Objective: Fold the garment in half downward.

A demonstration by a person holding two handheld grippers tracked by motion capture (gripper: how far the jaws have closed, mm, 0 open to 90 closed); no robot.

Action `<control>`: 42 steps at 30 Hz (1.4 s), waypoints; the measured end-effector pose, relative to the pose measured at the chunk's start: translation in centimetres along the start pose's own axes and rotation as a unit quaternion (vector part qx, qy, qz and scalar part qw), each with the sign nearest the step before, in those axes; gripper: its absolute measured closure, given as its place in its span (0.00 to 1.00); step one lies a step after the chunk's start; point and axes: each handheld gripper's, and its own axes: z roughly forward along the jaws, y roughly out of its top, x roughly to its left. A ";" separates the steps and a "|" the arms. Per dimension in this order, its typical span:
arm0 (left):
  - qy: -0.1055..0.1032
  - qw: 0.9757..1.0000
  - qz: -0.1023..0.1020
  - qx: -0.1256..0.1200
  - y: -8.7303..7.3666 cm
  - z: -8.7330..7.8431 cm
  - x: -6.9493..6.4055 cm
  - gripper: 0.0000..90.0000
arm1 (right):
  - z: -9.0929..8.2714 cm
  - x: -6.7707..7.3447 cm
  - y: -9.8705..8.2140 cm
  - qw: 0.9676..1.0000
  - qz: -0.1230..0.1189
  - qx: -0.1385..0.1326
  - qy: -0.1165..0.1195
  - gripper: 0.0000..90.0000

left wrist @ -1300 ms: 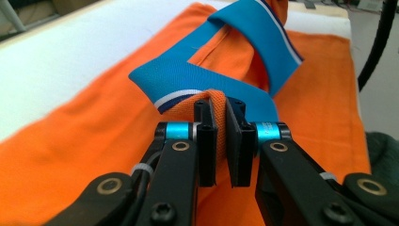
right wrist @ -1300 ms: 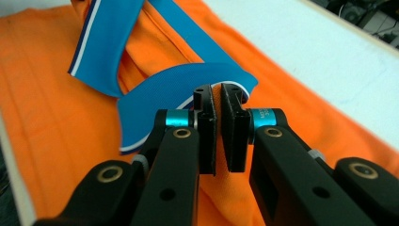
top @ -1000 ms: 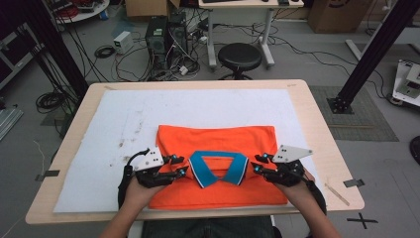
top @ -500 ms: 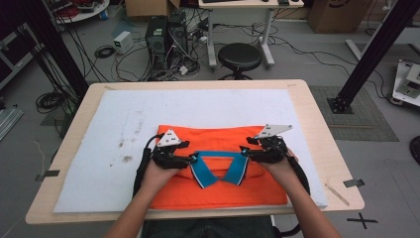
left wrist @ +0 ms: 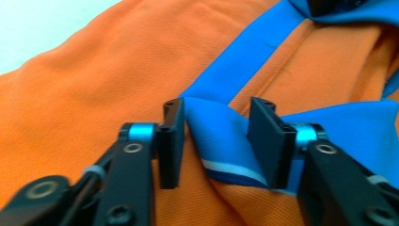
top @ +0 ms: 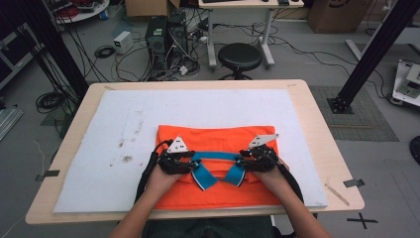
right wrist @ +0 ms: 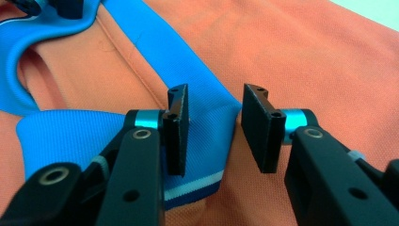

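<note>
Straddling the two corners of the blue knit collar on the folded orange polo shirt, the left gripper and right gripper, having just been closing, stand part-open, the collar band running crosswise between them.

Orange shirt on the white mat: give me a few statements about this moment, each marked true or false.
1. The orange shirt lies folded on the white mat. True.
2. Its blue collar faces up between the two grippers. True.
3. The left gripper has its jaws clamped flat together. False: a gap stands between them, with collar fabric in it.
4. The right gripper hovers over bare mat. False: it is at the collar.
5. A black stool stands beyond the table. True.
</note>
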 end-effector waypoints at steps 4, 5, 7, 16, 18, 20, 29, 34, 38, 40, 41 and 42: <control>0.000 1.000 -0.001 0.002 0.0 0.1 0.0 0.67 | 0.1 0.0 -0.2 1.000 -0.004 -0.007 0.001 0.76; -0.001 1.000 0.001 0.001 0.0 0.1 0.0 0.68 | 0.1 0.1 -0.2 1.000 -0.007 -0.008 0.000 0.78; -0.004 1.000 0.005 0.001 0.0 0.1 -0.1 0.73 | 0.1 0.3 -0.2 1.000 -0.015 -0.009 -0.001 0.84; -0.006 1.000 0.009 -0.014 0.0 -0.3 -0.1 0.84 | 0.1 1.0 -0.1 0.999 -0.042 -0.011 -0.025 0.96; -0.009 1.000 0.011 -0.021 0.0 -0.6 -0.2 0.85 | -0.2 1.0 0.0 0.999 -0.042 -0.017 -0.025 0.96; -0.011 0.999 0.011 -0.033 0.1 -1.0 -0.2 0.85 | -0.7 1.0 0.1 0.998 -0.043 -0.029 -0.024 0.96; -0.026 0.996 0.007 -0.085 0.5 -3.8 -0.8 0.85 | -3.6 2.2 1.0 0.995 -0.063 -0.080 -0.021 0.96; -0.033 0.994 0.020 -0.104 0.6 -5.2 -1.7 0.85 | -5.0 3.3 1.1 0.992 -0.076 -0.094 -0.020 0.96; -0.037 0.992 0.033 -0.115 0.4 -6.1 -2.7 0.85 | -6.0 4.1 0.7 0.991 -0.087 -0.099 -0.017 0.96; -0.039 0.991 0.039 -0.120 0.3 -6.5 -3.3 0.85 | -6.5 4.6 0.4 0.990 -0.094 -0.101 -0.017 0.96; -0.040 0.991 0.044 -0.121 0.2 -6.7 -3.7 0.85 | -6.8 4.9 0.2 0.990 -0.095 -0.102 -0.017 0.96; -0.040 0.991 0.051 -0.120 0.0 -6.9 -4.0 0.84 | -7.1 5.2 0.0 0.990 -0.097 -0.104 -0.017 0.96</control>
